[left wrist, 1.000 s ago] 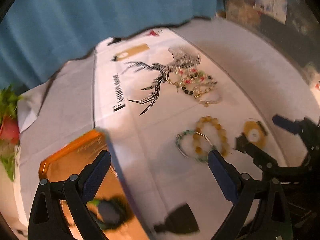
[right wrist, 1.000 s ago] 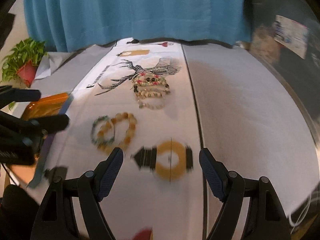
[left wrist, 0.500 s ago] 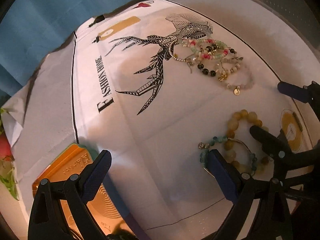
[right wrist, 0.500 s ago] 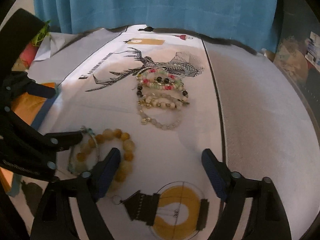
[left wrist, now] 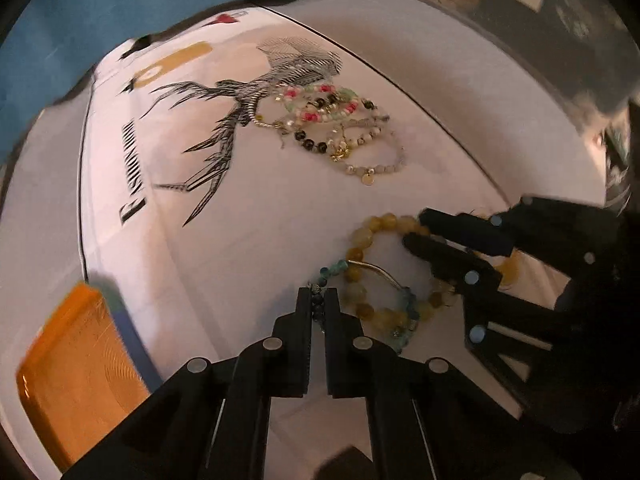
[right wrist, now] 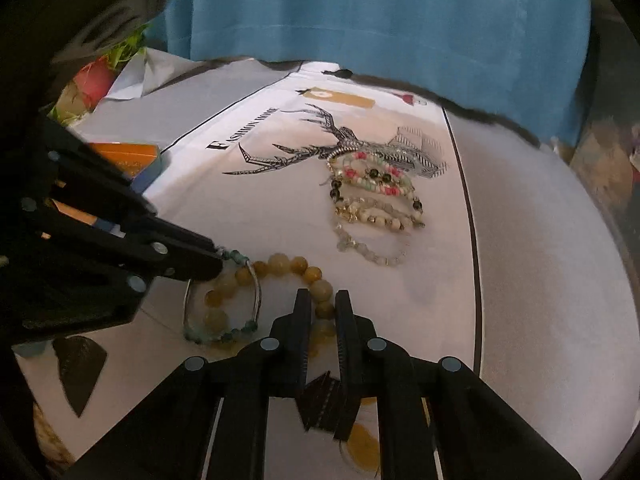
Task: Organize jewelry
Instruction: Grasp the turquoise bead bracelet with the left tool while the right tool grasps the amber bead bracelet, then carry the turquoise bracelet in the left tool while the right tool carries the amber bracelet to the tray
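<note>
Left wrist view: the left gripper (left wrist: 318,300) sits at lower centre, its jaws drawn together on the dark beaded end of the teal bracelet (left wrist: 404,308), pinched between the tips. That bracelet, teal beads with a curved silver bar, lies across the amber bracelet (left wrist: 362,240), a ring of large yellow beads right of centre. The right gripper (left wrist: 414,226) reaches in from the right edge; its jaws are closing, with the far side of the amber ring between them. Higher up, just right of centre, a pile of bracelets (left wrist: 340,128) rests on the cloth (left wrist: 256,248), overlapping the head of the printed stag (left wrist: 224,136). An orange box (left wrist: 72,376) lies at lower left. A blue curtain (left wrist: 100,8) fills the upper left.

Right wrist view: the right gripper (right wrist: 323,300) is at lower centre, fingers nearly together and closing, amber beads (right wrist: 320,290) squeezed between the tips. The amber ring curves leftward from there, with the teal bracelet (right wrist: 236,332) lying over its left half. The left gripper (right wrist: 214,258) comes in from the left edge, tips closed on the teal bracelet's upper end. The pile (right wrist: 372,200) lies above centre, on the stag (right wrist: 320,148). The orange box (right wrist: 132,160) shows at left behind the left gripper, a plant (right wrist: 96,76) at upper left, the curtain (right wrist: 380,12) across the top.
</note>
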Tool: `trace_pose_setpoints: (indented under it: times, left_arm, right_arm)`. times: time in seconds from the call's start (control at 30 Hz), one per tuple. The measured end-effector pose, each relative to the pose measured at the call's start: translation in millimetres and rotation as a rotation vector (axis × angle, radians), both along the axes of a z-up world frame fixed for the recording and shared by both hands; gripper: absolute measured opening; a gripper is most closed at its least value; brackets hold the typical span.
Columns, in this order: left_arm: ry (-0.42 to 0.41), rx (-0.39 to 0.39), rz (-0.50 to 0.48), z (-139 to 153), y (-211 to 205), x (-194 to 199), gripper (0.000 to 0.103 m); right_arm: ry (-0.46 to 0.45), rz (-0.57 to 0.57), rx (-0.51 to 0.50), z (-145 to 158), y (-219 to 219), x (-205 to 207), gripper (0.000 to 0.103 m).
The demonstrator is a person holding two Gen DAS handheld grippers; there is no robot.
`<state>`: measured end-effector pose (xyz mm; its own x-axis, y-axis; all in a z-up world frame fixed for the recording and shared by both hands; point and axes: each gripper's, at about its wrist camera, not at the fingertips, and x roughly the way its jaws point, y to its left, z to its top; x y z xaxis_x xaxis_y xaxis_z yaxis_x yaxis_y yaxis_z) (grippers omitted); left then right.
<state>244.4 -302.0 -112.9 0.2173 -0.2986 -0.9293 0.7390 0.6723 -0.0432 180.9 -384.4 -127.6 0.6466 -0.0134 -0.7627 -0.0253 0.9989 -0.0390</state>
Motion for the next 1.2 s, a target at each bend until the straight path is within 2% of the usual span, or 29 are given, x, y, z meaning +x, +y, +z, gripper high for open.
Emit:
trace_pose_setpoints:
  times: [0.07, 0.2, 0.43, 0.63, 0.87, 1.2]
  left_arm:
    - [-0.026, -0.025, 0.030, 13.6, 12.6, -3.0, 0.004]
    - [-0.060, -0.077, 0.079, 40.8, 34.0, -13.9, 0.004]
    - [-0.167, -0.144, 0.126, 97.0, 71.5, -58.4, 0.004]
    - [-0.191, -0.194, 0.172, 123.2, 110.4, -101.5, 0.004]
    - [-0.200, -0.215, 0.217, 130.1, 149.2, -151.1, 0.004]
    - [-0.183, -0.223, 0.296, 116.7, 205.7, -216.9, 0.004]
  right_arm:
    - [-0.015, -0.062, 0.034, 8.7, -11.0, -7.6, 0.013]
    - [-0.062, -0.127, 0.018, 33.3, -24.3, -25.9, 0.013]
    - [-0.123, -0.165, -0.019, 74.4, -25.1, -67.4, 0.013]
    - [-0.141, -0.178, -0.017, 95.6, -10.6, -108.9, 0.013]
    - [-0.149, -0.134, -0.018, 111.2, 27.4, -157.5, 0.013]
    - [-0.131, -0.002, -0.023, 120.0, 102.9, -221.4, 0.013]
